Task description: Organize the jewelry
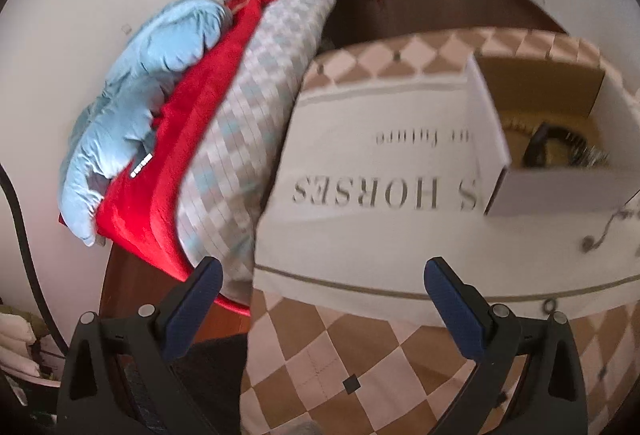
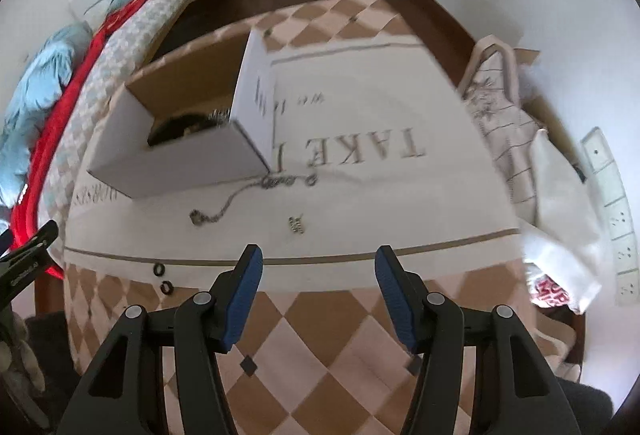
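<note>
Right tongs point(image 2: 318, 293): nearest the lens; blue pads apart with nothing between them; poised above the near edge of the cloth
Left tongs point(image 1: 322, 309): spread wide and empty; angled down over the same worktop
Worktop point(image 2: 320, 375): covered in a brown and pink diamond pattern; a white printed cloth point(image 2: 380, 195) lay across its middle
Bedding point(image 1: 224, 123): checked quilt, red blanket and pale blue duvet piled to the left, apart from the job
Cardboard box point(image 2: 180, 171): white outside, brown inside; stood open on the cloth; dark, blurred contents showed within, probably jewelry already stowed, though I could not tell which pieces
Chain necklace point(image 2: 256, 191): loose on the cloth just in front of the box; not yet put away
Small metal piece point(image 2: 296, 224): alone on the cloth, between necklace and right tongs; too blurred to name
Two dark rings point(image 2: 162, 278): side by side near the cloth's front edge
Progress: judged partly done; at least these pieces remained outside the box; neither tongs held anything
</note>
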Motion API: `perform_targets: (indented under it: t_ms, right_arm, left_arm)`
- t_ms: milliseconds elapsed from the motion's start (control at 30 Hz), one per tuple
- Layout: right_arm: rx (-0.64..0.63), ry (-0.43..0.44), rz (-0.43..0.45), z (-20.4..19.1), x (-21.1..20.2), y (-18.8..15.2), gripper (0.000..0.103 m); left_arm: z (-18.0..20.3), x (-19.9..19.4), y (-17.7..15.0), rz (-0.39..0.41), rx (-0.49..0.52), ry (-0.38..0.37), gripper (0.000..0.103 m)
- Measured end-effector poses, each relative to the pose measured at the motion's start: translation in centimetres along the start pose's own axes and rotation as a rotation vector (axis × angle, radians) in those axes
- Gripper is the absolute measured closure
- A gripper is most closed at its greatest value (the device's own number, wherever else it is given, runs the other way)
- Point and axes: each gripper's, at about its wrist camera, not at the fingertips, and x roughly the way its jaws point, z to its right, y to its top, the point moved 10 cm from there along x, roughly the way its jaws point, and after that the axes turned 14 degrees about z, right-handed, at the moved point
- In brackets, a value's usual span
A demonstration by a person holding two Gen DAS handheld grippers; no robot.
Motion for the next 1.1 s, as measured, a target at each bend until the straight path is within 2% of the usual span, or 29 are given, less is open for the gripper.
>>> perform_targets:
  t_ms: [100, 200, 300, 367, 533, 633, 733, 833, 1000, 1067, 1100]
  right_arm:
    - [-0.027, -0.002, -0.005, -1.0, 2.1, -0.4, 0.043]
    - [-0.044, -0.003, -0.009, -1.6, 3.7, -0.7, 0.053]
    - [-0.092, -0.024, 0.012, -2.0, 4.0, -0.6, 0.072]
    - [-0.124, -0.033, 0.021, -2.2, 4.0, -0.5, 0.094]
    - [-0.118, -0.016, 0.040, -1.8, 3.0, -0.2, 0.094]
    - [-0.085, -0.011, 0.064, -0.9, 1.3, 0.4, 0.094]
    - [-0.063, -0.019, 0.077, 0.0, -0.4, 0.7, 0.094]
    - [-0.043, -0.032, 0.084, 1.0, -1.4, 0.7, 0.094]
    - [-0.013, -0.047, 0.081, 2.3, -2.2, 0.2, 0.094]
    - [-0.004, -0.048, 0.080, 2.6, -2.3, 0.0, 0.094]
    - [0.003, -0.048, 0.081, 2.6, -2.3, -0.1, 0.094]
  left_arm:
    - [0.8, 1.1, -0.8, -0.032, 0.006, -0.018, 0.000]
    - [1.7, 1.5, -1.5, -0.058, 0.003, -0.059, 0.000]
    - [2.5, 1.5, -2.2, -0.081, -0.011, -0.095, 0.000]
    - [3.3, 1.5, -2.6, -0.095, -0.016, -0.122, 0.001]
    - [5.8, -0.2, -3.6, -0.112, -0.032, -0.229, 0.001]
    - [9.1, -2.0, -4.2, -0.113, -0.015, -0.319, 0.001]
    - [12.3, -3.4, -4.3, -0.110, 0.015, -0.374, 0.003]
    - [14.7, -4.0, -4.3, -0.113, 0.041, -0.392, 0.012]
    - [16.2, -4.5, -4.3, -0.104, 0.066, -0.394, 0.013]
    - [16.3, -4.5, -4.6, -0.111, 0.066, -0.398, 0.031]
    - [16.3, -4.6, -4.8, -0.117, 0.064, -0.403, 0.044]
